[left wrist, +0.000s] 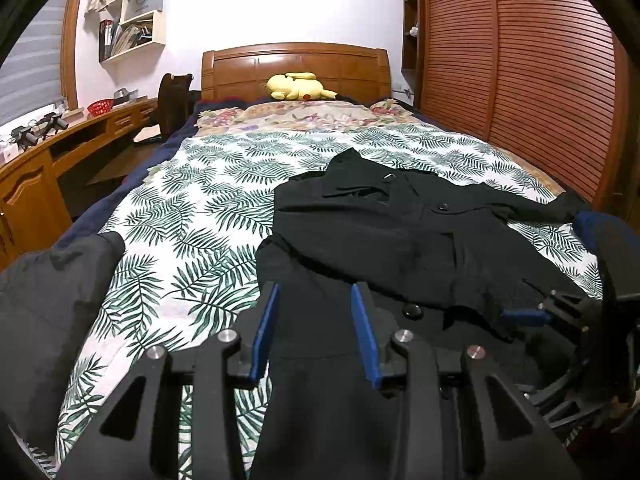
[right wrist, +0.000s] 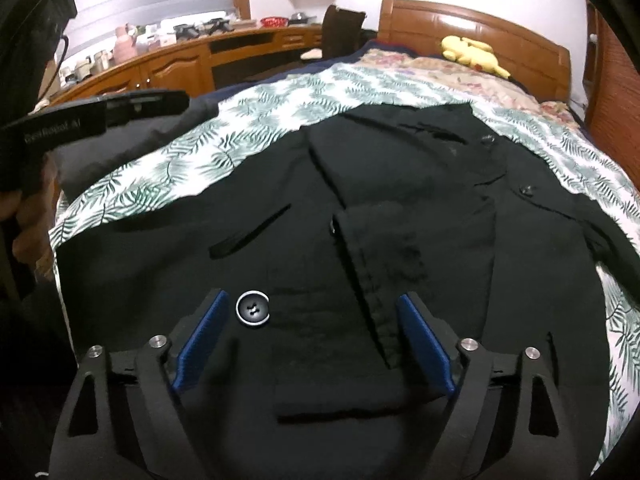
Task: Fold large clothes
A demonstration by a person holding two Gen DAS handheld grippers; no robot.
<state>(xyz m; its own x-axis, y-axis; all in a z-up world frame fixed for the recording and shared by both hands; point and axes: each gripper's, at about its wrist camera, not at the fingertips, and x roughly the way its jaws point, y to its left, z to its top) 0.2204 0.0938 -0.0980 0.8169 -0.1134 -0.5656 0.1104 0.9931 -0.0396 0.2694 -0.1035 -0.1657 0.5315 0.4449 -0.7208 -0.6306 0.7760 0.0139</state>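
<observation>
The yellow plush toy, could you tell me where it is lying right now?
The yellow plush toy lies at the bed's far end, against the wooden headboard, well beyond the black coat.

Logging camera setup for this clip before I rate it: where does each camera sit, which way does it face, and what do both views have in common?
Left wrist: on the left gripper, low at the foot of the bed, facing the headboard; own blue fingers apart over the black coat's hem; right gripper at the right edge.
Right wrist: on the right gripper, tilted down over the coat, facing the desk and headboard; fingers wide beside a button; left gripper's body and a hand at left.
Shared: coat, leaf-print cover, yellow plush toy, headboard, desk.
</observation>
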